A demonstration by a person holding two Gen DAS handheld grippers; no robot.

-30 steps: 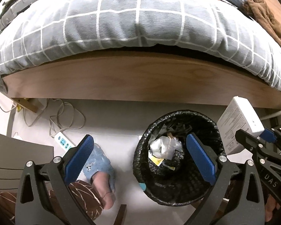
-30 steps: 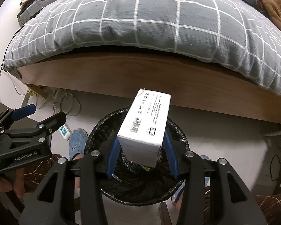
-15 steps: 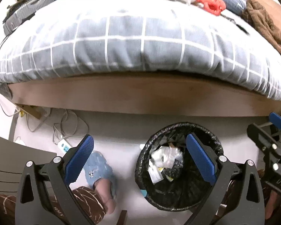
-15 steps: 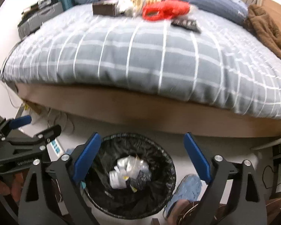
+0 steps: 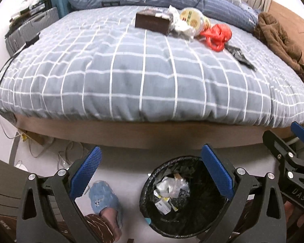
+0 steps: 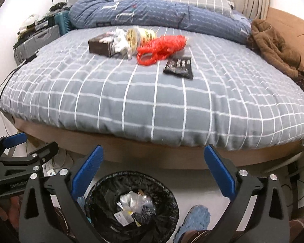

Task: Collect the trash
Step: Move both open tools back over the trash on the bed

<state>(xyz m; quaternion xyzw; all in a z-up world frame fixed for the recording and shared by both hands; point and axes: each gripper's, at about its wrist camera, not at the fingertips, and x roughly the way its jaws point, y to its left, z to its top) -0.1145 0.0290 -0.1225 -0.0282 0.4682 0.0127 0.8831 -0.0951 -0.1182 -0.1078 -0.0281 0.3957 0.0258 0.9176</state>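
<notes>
With both the left gripper [image 5: 150,169] spread empty and the right gripper [image 6: 152,167] opening empty over the bin [image 6: 131,206], reaching for the red net bag [image 6: 162,47] might drag the neighbouring crumpled wrapper [image 6: 121,42] off the bed [image 6: 152,101].

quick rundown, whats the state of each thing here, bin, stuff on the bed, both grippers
bin: upright on the floor, black liner, partly filled with wrappers
brown box: lying on the bed
crumpled paper: on the bed beside the brown box
jar: tipped on its side
red bag: crumpled
black packet: lying flat
left hand-held gripper: open, empty
right hand-held gripper: jaws opening, nothing between them
</notes>
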